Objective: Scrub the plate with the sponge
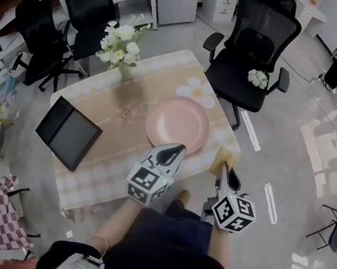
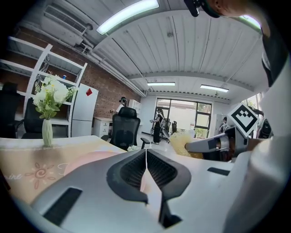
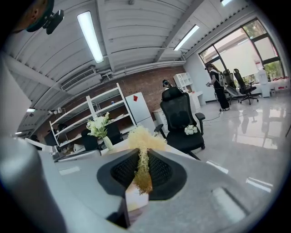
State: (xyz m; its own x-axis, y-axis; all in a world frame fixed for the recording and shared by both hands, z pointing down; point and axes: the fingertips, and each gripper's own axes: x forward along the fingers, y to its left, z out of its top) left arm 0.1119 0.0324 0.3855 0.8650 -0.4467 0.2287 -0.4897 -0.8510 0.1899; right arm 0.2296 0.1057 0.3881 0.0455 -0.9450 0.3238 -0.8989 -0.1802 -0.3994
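The pink plate (image 1: 177, 124) lies on the checked table (image 1: 89, 169), in front of a vase of white flowers (image 1: 122, 46). The left gripper (image 1: 174, 151) has its jaws pressed together with nothing between them, its tip over the plate's near rim. The right gripper (image 1: 225, 170), whose cube bears black-and-white square markers, is clamped on the yellow sponge (image 3: 142, 141) at the table's near right corner, beside the plate.

Bright, even light falls from ceiling strips (image 3: 93, 36) above the jaws; windows (image 3: 243, 50) right of them glare on the floor (image 3: 254, 134). Both gripper views bend and darken at the edges.
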